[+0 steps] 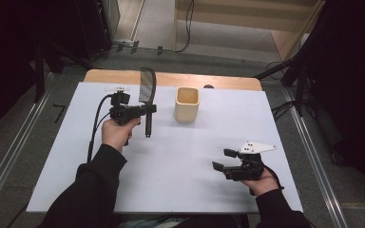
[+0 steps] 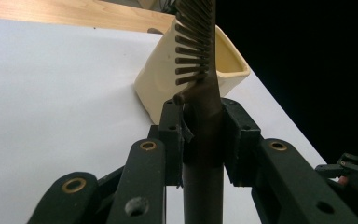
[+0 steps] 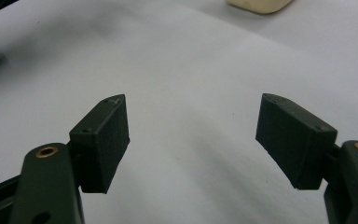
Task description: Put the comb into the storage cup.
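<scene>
Pinching the handle of a long dark plastic comb (image 2: 200, 116), your left gripper (image 1: 145, 110) holds it upright above the white table cover (image 1: 171, 156), teeth at the top and handle hanging below the jaws. Just beyond that gripper's jaws, to their right in the high view, stands a cream square-mouthed cup (image 1: 187, 104), near the comb but apart from it. Your right gripper (image 3: 193, 135) hovers low over the cover, well apart from the comb, jaws spread wide with nothing between them.
</scene>
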`<state>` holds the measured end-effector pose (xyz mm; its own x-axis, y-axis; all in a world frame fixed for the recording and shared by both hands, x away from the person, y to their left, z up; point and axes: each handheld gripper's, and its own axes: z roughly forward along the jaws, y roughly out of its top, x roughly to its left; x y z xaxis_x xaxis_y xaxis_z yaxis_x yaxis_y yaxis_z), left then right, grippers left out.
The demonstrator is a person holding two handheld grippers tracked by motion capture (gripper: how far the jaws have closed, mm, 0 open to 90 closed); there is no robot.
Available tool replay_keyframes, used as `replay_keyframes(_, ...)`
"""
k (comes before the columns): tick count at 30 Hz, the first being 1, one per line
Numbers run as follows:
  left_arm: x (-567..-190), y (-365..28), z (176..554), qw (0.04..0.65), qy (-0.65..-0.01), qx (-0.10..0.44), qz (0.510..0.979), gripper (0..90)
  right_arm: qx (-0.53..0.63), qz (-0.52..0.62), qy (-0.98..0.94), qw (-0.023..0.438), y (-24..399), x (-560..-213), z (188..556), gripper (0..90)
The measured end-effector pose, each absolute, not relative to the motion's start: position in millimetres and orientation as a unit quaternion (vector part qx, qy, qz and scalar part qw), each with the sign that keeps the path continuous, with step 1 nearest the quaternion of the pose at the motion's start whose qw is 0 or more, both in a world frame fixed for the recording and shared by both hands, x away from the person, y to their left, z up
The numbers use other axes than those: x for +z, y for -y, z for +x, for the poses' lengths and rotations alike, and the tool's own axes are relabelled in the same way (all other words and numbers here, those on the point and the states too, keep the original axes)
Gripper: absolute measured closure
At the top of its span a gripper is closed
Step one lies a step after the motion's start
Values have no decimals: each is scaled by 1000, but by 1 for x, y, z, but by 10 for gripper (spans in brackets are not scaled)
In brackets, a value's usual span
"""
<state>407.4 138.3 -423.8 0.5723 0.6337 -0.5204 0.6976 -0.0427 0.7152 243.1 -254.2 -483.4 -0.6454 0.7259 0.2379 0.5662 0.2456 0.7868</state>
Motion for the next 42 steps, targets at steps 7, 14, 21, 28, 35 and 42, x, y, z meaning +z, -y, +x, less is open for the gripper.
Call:
replay_keyframes(7, -424, -132, 410, 515, -458, -33, 724, 729, 451, 416, -784, 92, 265, -484, 237, 237)
replay_keyframes(14, -423, -126, 414, 514, -455, -37, 726, 730, 448, 421, -783, 91, 270, -485, 235, 237)
replay_keyframes(21, -418, -122, 416, 524, -452, -44, 721, 729, 449, 419, -783, 95, 271, -484, 234, 237)
replay_keyframes(28, -413, -114, 420, 521, -446, -46, 727, 730, 446, 423, -783, 91, 271, -484, 234, 235)
replay_keyframes(35, -403, -105, 424, 520, -437, -41, 733, 729, 445, 423, -784, 93, 272, -483, 234, 235)
replay_keyframes(42, -394, -96, 427, 520, -430, -39, 737, 730, 443, 424, -784, 94, 271, -483, 235, 234)
